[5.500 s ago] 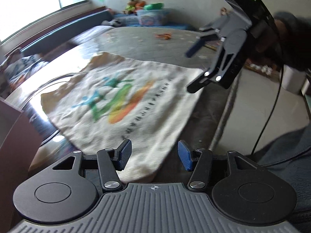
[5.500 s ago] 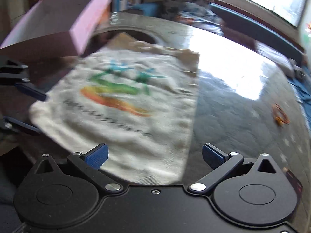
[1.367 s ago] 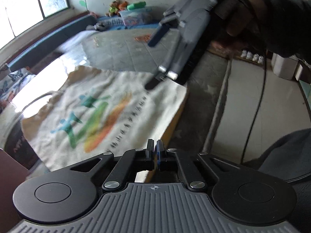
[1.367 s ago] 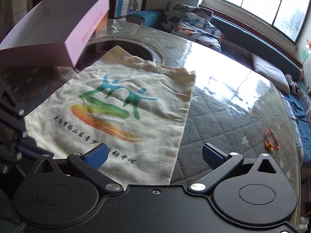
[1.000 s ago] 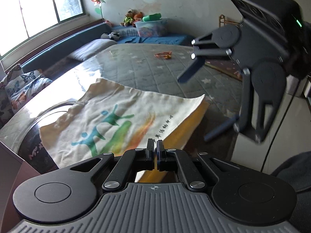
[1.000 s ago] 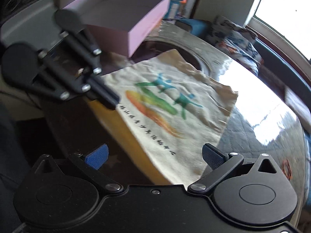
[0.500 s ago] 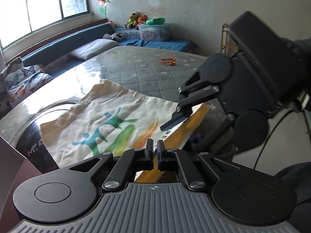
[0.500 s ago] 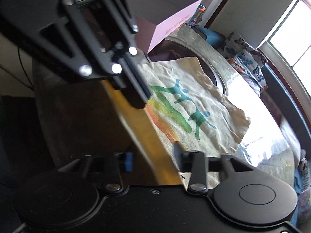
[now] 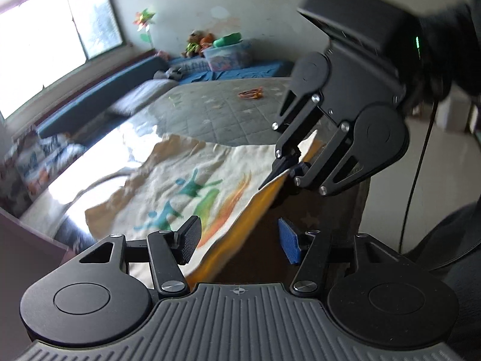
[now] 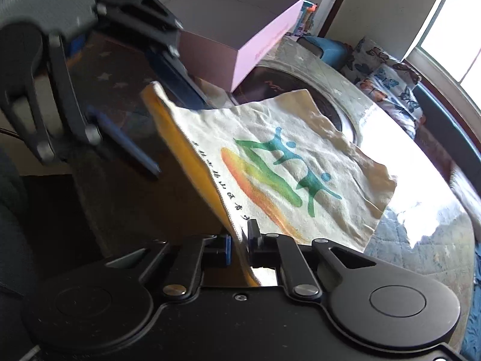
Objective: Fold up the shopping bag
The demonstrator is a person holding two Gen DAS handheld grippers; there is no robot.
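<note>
Pinching the bag (image 10: 279, 162) hem at six o'clock, the right tool (image 10: 239, 245) is lifting it to fold; the left tool (image 9: 239, 240) is gaping, holding nothing.

Right gripper (image 10: 239, 245) fingers cover the shopping bag (image 10: 279, 162) corner they pinch. Bag print (image 9: 192, 201) blurred in left wrist view; pink box (image 10: 240, 30) cut by top edge.
</note>
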